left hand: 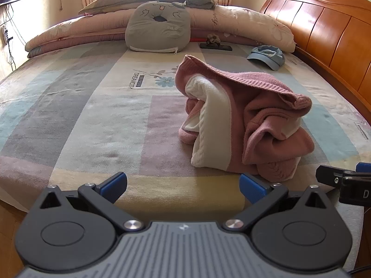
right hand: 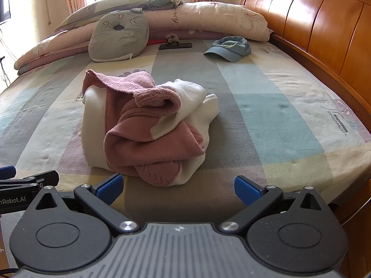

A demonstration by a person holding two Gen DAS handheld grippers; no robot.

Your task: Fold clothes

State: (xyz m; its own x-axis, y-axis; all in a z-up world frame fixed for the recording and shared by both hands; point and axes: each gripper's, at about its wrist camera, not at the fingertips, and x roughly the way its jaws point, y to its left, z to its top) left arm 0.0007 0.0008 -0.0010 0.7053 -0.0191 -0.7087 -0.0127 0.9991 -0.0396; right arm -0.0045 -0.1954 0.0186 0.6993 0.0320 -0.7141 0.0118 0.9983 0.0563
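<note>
We have the bed (left hand: 92, 106) filling both views, its patchwork sheet bare around a crumpled pink-and-white sweater (left hand: 245, 120) that sits in a heap near the foot edge, unfolded. From the left wrist we see the heap off to the right of centre, its ribbed hem arched up over white lining; the right wrist puts it left of centre and shows more of the white side spilling toward the headboard (right hand: 313, 23). Behind it, rolled quilts (right hand: 208, 20) and a grey cat cushion (left hand: 157, 27) line the far side, and the right view gives us the clearer look at the blue cap (right hand: 229, 48) and the dark phone (right hand: 175, 45) with a small flower-shaped object on it. Our left gripper (left hand: 183, 186) is spread wide, empty, short of the sweater; our right gripper (right hand: 178, 187) is likewise released, just before the heap. Each camera catches the other gripper's black finger at its edge.
</note>
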